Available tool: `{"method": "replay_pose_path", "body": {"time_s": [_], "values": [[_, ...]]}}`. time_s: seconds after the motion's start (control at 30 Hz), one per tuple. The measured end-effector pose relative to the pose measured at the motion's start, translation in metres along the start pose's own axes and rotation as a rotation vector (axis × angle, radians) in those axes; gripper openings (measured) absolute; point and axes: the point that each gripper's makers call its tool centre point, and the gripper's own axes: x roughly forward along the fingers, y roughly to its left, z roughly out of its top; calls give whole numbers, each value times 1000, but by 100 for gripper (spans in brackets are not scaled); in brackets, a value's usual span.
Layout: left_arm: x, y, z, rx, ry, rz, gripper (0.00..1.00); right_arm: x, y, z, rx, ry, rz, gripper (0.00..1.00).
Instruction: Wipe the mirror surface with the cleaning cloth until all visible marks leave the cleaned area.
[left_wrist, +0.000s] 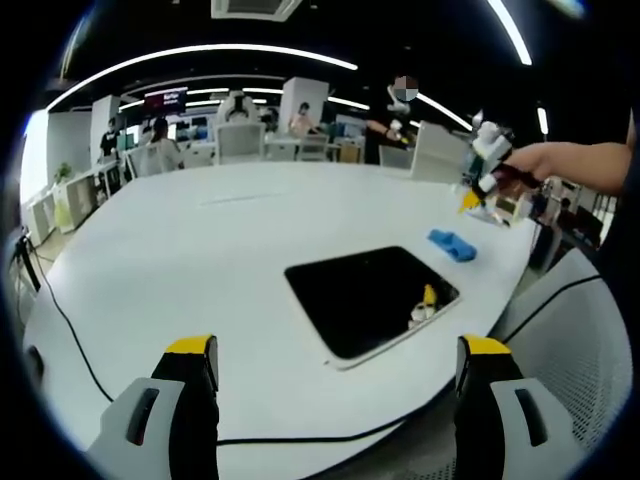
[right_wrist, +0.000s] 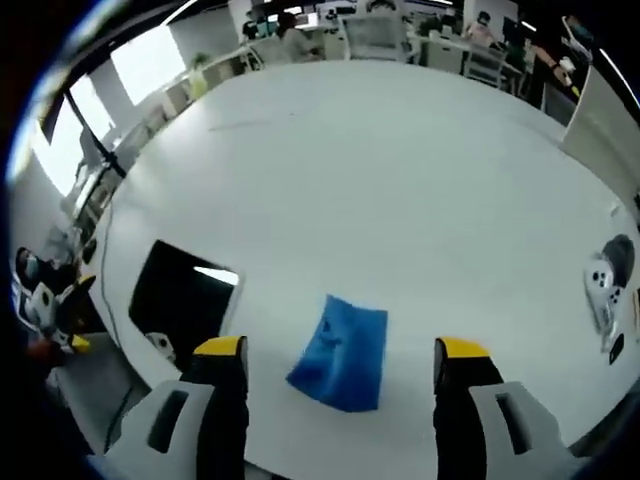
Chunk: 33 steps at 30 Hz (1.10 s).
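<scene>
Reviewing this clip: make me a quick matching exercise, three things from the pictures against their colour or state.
Things:
1. cleaning cloth
2. mirror
3. right hand-held gripper

States:
A. open, jaws apart above the cloth
B. dark, flat on the white table
C. blue, lying on the table beside the mirror

Pairs: 1-C, 2-B, 3-A

On the white desk (left_wrist: 200, 240) lie a dark mirror (left_wrist: 370, 298) near its edge, a blue cloth (right_wrist: 342, 352) beside it, and a thin black cable (left_wrist: 70, 330).
</scene>
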Motion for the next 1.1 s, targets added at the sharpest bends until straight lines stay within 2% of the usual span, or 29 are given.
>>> {"method": "replay_pose_path", "body": {"time_s": [0.07, 0.17, 0.37, 0.6, 0.9, 1.1], "values": [[0, 0, 0, 0, 1, -2, 99, 7, -1, -10, 19, 28, -3, 67], [0, 0, -1, 2, 4, -4, 99, 16, -4, -17, 28, 36, -8, 60], [1, 0, -1, 0, 2, -3, 99, 28, -2, -27, 45, 54, -14, 52], [1, 0, 0, -2, 0, -5, 99, 32, -1, -31, 49, 57, -12, 51], [1, -1, -2, -1, 3, -8, 99, 48, -4, -41, 50, 46, -62, 45], [1, -2, -3, 2, 14, -11, 99, 57, 1, -46, 2, 43, -77, 44]]}}
